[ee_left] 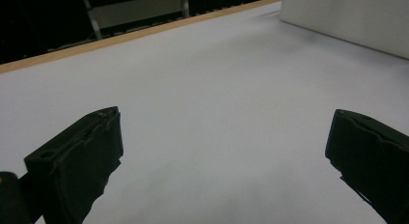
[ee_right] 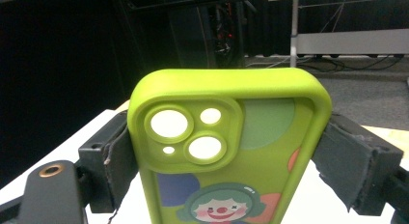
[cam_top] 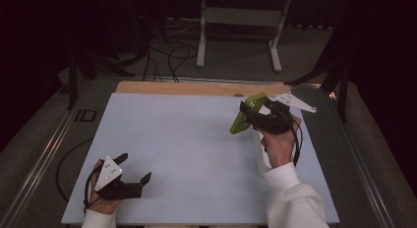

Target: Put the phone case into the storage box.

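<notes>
A lime-green phone case [cam_top: 247, 112] with a clown picture and camera cut-outs [ee_right: 226, 151] is held in the air above the table's right side. My right gripper [cam_top: 251, 116] is shut on the case, one jaw on each long side [ee_right: 226, 161]. The case stands tilted, its camera end up. My left gripper [cam_top: 134, 168] rests low at the table's front left, open, with nothing between its fingers [ee_left: 222, 151]. Under it lies bare white table [ee_left: 217, 89].
The white table top [cam_top: 187, 149] has a wooden strip along its far edge [cam_top: 196, 88]. A white metal frame [cam_top: 241, 21] and cables lie on the floor beyond. A white sleeve [cam_top: 290, 193] reaches in at the front right.
</notes>
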The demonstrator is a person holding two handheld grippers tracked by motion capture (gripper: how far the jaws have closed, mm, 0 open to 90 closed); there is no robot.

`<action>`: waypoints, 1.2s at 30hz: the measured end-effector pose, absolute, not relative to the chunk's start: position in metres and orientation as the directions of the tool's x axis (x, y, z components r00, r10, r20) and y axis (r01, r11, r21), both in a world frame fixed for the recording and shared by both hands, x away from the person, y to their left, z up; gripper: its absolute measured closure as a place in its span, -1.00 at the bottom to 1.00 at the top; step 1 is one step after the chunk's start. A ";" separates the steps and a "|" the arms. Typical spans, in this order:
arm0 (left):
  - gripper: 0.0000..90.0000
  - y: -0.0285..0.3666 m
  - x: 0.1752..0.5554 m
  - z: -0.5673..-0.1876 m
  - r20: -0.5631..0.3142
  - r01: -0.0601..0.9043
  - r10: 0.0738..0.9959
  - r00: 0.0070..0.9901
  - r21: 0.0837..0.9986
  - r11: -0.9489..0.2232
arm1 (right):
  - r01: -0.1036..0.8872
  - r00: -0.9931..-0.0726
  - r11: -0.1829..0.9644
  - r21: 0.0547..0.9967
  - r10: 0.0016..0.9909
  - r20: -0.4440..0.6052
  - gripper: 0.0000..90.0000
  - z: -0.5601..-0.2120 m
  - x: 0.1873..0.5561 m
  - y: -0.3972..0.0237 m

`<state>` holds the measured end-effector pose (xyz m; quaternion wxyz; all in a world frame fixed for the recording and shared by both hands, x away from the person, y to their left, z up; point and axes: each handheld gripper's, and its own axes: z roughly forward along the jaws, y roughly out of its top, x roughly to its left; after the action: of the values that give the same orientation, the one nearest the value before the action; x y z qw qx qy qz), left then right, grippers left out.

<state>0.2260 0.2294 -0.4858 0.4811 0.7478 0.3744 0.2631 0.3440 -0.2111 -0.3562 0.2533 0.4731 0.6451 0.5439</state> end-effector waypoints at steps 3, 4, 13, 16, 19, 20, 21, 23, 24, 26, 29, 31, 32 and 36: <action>-1.00 0.229 0.226 -0.486 0.033 0.307 0.813 0.581 0.916 -0.257 | 0.335 -0.415 -0.039 0.941 0.891 0.185 -0.65 -0.356 0.347 -0.214; -1.00 0.229 0.226 -0.486 0.033 0.307 0.813 0.581 0.916 -0.257 | 0.335 -0.414 -0.041 0.941 0.891 0.187 -0.65 -0.356 0.347 -0.215; -1.00 0.229 0.226 -0.486 0.034 0.309 0.813 0.582 0.915 -0.259 | 0.337 -0.395 -0.039 0.941 0.901 0.179 -0.65 -0.357 0.353 -0.220; -1.00 0.229 0.226 -0.486 0.033 0.310 0.812 0.582 0.915 -0.259 | 0.336 -0.392 -0.035 0.941 0.904 0.173 -0.65 -0.356 0.354 -0.220; -1.00 0.229 0.226 -0.486 0.033 0.309 0.812 0.582 0.915 -0.258 | 0.336 -0.385 -0.023 0.942 0.909 0.159 -0.65 -0.356 0.356 -0.221; -1.00 0.229 0.226 -0.486 0.033 0.309 0.813 0.582 0.915 -0.258 | 0.335 -0.383 -0.023 0.942 0.910 0.158 -0.65 -0.356 0.357 -0.222; -1.00 0.229 0.226 -0.486 0.033 0.309 0.813 0.582 0.915 -0.258 | 0.336 -0.381 -0.023 0.942 0.911 0.158 -0.65 -0.356 0.358 -0.222; -1.00 0.229 0.226 -0.486 0.032 0.310 0.813 0.582 0.915 -0.257 | 0.335 -0.376 -0.022 0.942 0.914 0.155 -0.65 -0.356 0.359 -0.223; -1.00 0.229 0.226 -0.486 0.032 0.310 0.813 0.582 0.915 -0.257 | 0.335 -0.373 -0.023 0.942 0.915 0.154 -0.65 -0.356 0.360 -0.224; -1.00 0.229 0.226 -0.486 0.030 0.311 0.813 0.582 0.916 -0.256 | 0.333 -0.366 -0.024 0.943 0.918 0.153 -0.65 -0.355 0.361 -0.225; -1.00 0.229 0.226 -0.486 0.029 0.311 0.813 0.581 0.915 -0.256 | 0.334 -0.359 -0.024 0.942 0.921 0.151 -0.65 -0.355 0.362 -0.226; -1.00 0.229 0.226 -0.487 0.029 0.312 0.813 0.582 0.915 -0.256 | 0.334 -0.354 -0.026 0.942 0.923 0.151 -0.65 -0.354 0.363 -0.228; -1.00 0.228 0.226 -0.487 0.029 0.312 0.813 0.582 0.915 -0.255 | 0.333 -0.353 -0.027 0.942 0.923 0.151 -0.65 -0.354 0.364 -0.228; -1.00 0.229 0.226 -0.487 0.029 0.312 0.813 0.581 0.915 -0.256 | 0.332 -0.341 -0.029 0.943 0.928 0.149 -0.65 -0.353 0.366 -0.230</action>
<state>0.2262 0.2285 -0.4867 0.4802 0.7482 0.3761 0.2610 0.3660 -0.2304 -0.3535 0.2880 0.4965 0.6345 0.5177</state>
